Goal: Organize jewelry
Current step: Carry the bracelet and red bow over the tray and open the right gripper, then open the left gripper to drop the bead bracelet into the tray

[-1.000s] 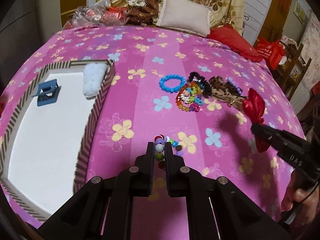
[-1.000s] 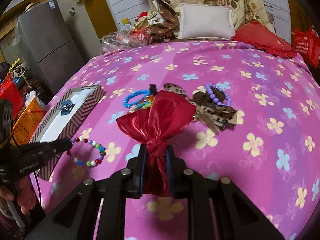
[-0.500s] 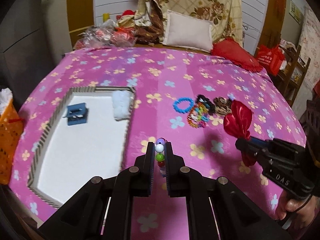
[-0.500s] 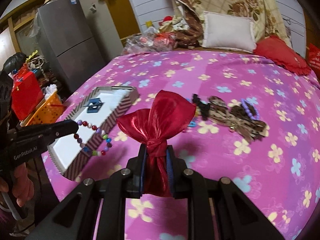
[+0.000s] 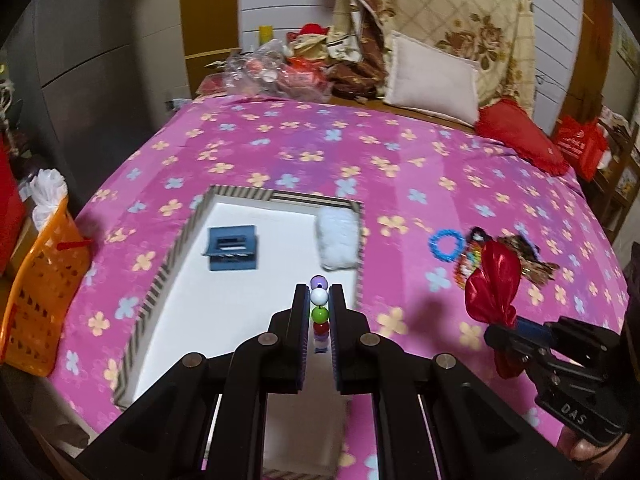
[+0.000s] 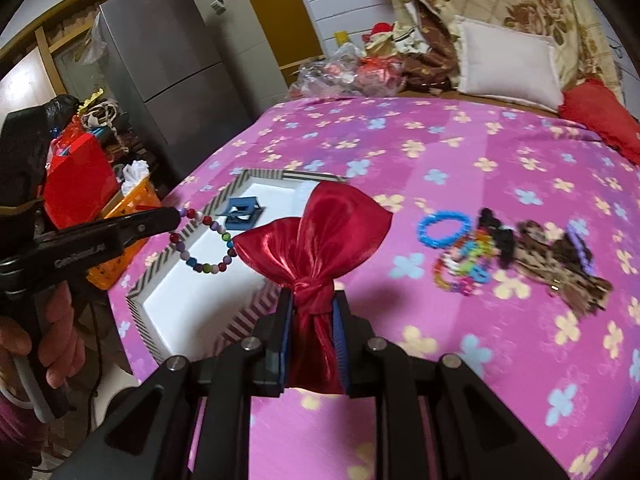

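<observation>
My left gripper (image 5: 319,300) is shut on a multicoloured bead bracelet (image 5: 319,307) and holds it above the white inside of the striped tray (image 5: 280,196). In the right wrist view the bracelet (image 6: 206,246) hangs from that gripper (image 6: 176,216) over the tray (image 6: 218,200). My right gripper (image 6: 313,300) is shut on a shiny red bow (image 6: 316,236), held above the bedspread just right of the tray; the bow (image 5: 494,280) also shows in the left wrist view. A blue hair clip (image 5: 233,246) and a white fluffy piece (image 5: 338,240) lie in the tray.
On the pink flowered bedspread (image 5: 400,160) lie a blue bead bracelet (image 5: 444,243), a rainbow bracelet (image 6: 464,268), a black piece, a leopard-print bow (image 6: 560,260) and a purple bracelet. An orange basket (image 5: 40,292) stands left of the bed. Pillows lie at the far end.
Both grippers have risen and moved left. The bead bracelet came up off the bedspread and now hangs over the tray. The red bow moved left with my right gripper.
</observation>
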`<state>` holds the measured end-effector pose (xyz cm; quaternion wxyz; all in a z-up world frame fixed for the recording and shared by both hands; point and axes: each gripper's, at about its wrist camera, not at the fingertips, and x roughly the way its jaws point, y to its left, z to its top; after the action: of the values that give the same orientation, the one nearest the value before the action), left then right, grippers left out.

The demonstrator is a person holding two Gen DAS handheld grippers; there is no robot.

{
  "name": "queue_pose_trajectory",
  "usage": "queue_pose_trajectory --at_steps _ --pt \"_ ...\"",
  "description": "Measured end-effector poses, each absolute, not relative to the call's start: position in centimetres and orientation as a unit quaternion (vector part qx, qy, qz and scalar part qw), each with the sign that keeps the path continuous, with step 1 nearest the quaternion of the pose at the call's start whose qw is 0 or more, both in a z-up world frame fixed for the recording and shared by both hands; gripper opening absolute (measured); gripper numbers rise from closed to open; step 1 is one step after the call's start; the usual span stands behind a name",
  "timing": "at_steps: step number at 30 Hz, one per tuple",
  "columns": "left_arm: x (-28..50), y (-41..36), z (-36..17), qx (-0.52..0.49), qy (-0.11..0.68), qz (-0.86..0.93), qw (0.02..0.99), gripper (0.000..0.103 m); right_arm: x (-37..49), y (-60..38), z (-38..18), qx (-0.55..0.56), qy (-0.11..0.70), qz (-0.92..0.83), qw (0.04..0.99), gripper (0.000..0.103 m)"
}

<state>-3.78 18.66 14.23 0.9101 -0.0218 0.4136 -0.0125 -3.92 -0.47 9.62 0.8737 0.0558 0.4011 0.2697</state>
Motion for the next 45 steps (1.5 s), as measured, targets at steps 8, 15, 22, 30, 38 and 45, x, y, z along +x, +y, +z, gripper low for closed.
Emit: queue_pose_trajectory --at_steps 8,15,22,30,38,45 --pt "-1.0 22.0 12.5 -0.038 0.429 0.010 0.902 0.000 -1.8 4.6 9.5 0.045 0.412 0.299 0.859 0.020" --pt "1.1 25.9 9.7 -0.067 0.449 0.040 0.890 0.000 0.5 9.3 8.6 0.032 0.428 0.316 0.846 0.021" --pt "1.8 30.6 6.0 -0.100 0.469 0.086 0.873 0.000 3.4 13.9 5.6 0.005 0.458 0.322 0.829 0.021" --pt "2.5 33.2 4.1 -0.115 0.475 0.118 0.864 0.000 6.4 17.2 2.3 -0.029 0.483 0.302 0.822 0.021" --pt "2.4 32.7 4.6 -0.093 0.463 0.125 0.873 0.000 6.9 18.0 1.2 -0.048 0.479 0.294 0.826 0.025" --pt "1.5 31.9 5.7 -0.114 0.451 0.108 0.879 0.015 5.3 16.9 2.5 -0.028 0.463 0.304 0.832 0.053"
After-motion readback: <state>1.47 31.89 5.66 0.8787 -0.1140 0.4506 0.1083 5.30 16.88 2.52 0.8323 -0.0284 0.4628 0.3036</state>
